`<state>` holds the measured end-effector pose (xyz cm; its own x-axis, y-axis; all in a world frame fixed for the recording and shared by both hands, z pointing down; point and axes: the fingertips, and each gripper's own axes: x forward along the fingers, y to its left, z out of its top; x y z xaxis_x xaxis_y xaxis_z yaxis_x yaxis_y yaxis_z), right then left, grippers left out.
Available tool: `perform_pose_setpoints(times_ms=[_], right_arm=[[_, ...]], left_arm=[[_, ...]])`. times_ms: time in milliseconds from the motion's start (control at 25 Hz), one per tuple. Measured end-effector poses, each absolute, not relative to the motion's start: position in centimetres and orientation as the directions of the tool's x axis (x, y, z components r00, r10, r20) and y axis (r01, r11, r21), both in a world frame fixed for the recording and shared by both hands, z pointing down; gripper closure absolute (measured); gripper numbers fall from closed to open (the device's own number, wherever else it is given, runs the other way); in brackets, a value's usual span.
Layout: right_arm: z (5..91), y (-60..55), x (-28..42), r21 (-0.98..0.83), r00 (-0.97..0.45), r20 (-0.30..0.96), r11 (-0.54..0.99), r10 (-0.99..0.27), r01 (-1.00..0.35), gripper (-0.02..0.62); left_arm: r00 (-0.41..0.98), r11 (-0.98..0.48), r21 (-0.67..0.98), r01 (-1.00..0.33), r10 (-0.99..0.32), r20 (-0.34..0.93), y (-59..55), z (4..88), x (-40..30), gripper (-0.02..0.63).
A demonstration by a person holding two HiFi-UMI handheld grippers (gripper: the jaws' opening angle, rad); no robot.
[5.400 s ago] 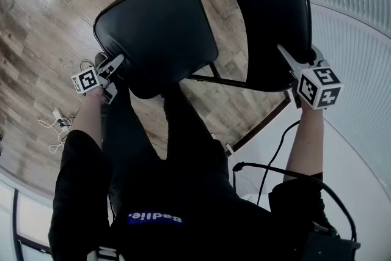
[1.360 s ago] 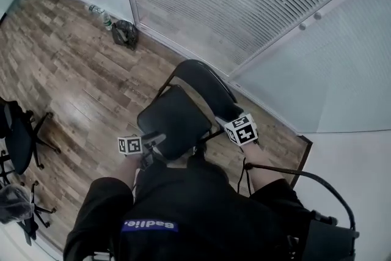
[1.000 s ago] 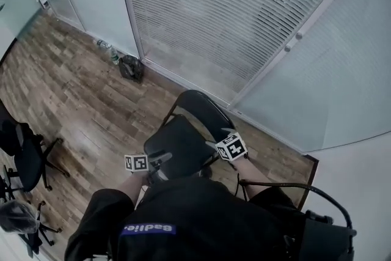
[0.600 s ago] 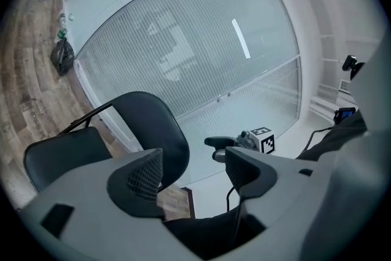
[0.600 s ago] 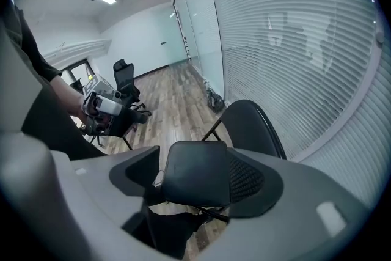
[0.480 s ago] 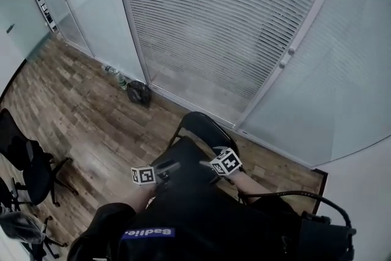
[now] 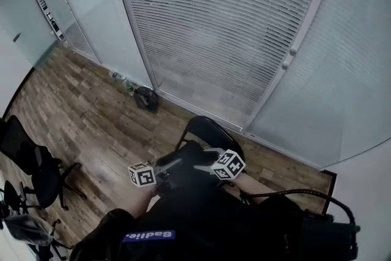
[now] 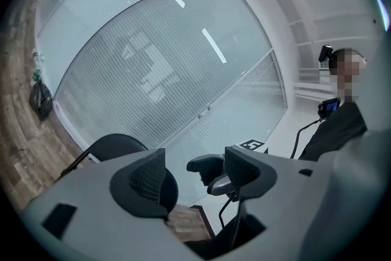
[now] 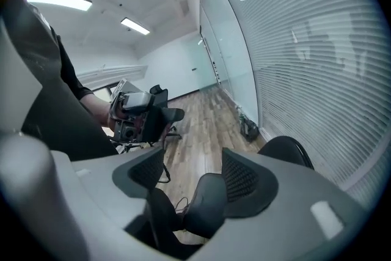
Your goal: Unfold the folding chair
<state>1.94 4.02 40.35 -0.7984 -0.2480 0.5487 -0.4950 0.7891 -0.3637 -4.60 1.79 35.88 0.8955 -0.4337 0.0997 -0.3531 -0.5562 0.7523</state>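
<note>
The black folding chair (image 7: 208, 131) stands opened out on the wood floor by the glass wall, its backrest (image 8: 113, 147) round and dark, also visible from the other side (image 9: 287, 151). Both grippers hover above its seat (image 7: 190, 154) and touch nothing. My left gripper (image 7: 172, 164) is open, with only air between its jaws (image 8: 194, 177). My right gripper (image 7: 208, 158) is open too (image 9: 192, 177); its jaws have just been closing a little with nothing gripped. Each gripper shows in the other's view: the right gripper (image 8: 214, 168) and the left gripper (image 9: 137, 112).
A blind-covered glass wall (image 7: 232, 27) runs behind the chair. A black bag (image 7: 146, 98) and bottles (image 7: 122, 81) lie at its foot. Office chairs (image 7: 33, 162) stand at the left. A cable (image 7: 287, 195) trails by my right arm.
Both grippers have let go of the chair and risen above it. The head view has lifted, so the chair looks smaller and lower.
</note>
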Motion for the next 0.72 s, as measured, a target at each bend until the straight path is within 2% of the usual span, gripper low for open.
perform_pose_setpoints(times_ms=[240, 480, 720], right_arm=[[35.5, 4.3, 0.0, -0.368, -0.872, 0.423, 0.833, -0.245, -0.413, 0.353], [31.6, 3.7, -0.2, -0.368, -0.91, 0.308, 0.847, -0.277, -0.383, 0.43], [28.4, 3.7, -0.7, -0.32, -0.923, 0.221, 0.87, -0.316, -0.374, 0.511]], left_arm=[[0.894, -0.701, 0.577, -0.419, -0.428, 0.13, 2.0, 30.9, -3.4, 0.304], [0.889, -0.751, 0.499, -0.433, -0.446, 0.101, 2.2, 27.4, -2.0, 0.308], [0.876, -0.805, 0.357, -0.473, -0.473, 0.095, 3.1, 24.4, -1.7, 0.394]])
